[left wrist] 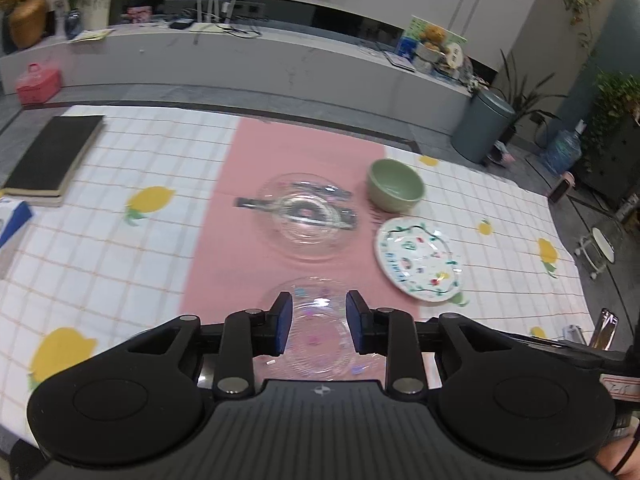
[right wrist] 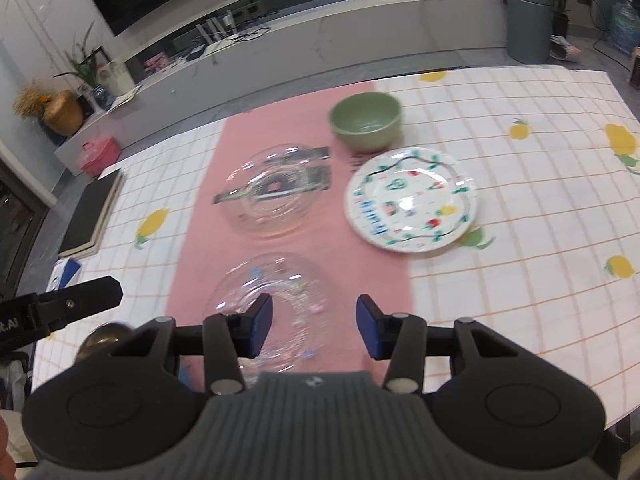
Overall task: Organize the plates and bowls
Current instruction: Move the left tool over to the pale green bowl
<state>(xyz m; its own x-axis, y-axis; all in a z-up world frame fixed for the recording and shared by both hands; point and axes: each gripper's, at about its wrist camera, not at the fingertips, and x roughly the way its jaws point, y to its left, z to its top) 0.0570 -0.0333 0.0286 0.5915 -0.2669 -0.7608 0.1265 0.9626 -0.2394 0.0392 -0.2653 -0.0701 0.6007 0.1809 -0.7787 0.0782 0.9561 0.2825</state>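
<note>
- Left gripper: jaws part open, nothing gripped. Blue pads hang above the near glass plate, w/ bare gap on both sides; no pad touches it.
- Right gripper: jaws a bit wider apart, also empty. Left pad sits over the near glass plate, right pad over the bare pink runner.
- Near glass plate: clear, small coloured specks, flat on the pink runner at the near end, centre of table.
- Far glass plate: clear, flat on the runner beyond the near one, apart from it. Dark strips show thru the glass; can't tell what they are. Same plate in right view.
- Green bowl: upright, empty, at runner's right edge, far-right of the far glass plate. Right view.
- Patterned plate: white w/ green vine & small coloured motifs, flat, just near of the green bowl, half on runner, half on the checked cloth. Close to bowl; contact unclear. Right view.
- Checked cloth: white w/ orange grid & yellow lemons, covers the table.
- Black book: far-left on the cloth, well apart from the dishes.
- Other gripper's black tip pokes in at left of right view, off to the left of the near glass plate.
</note>
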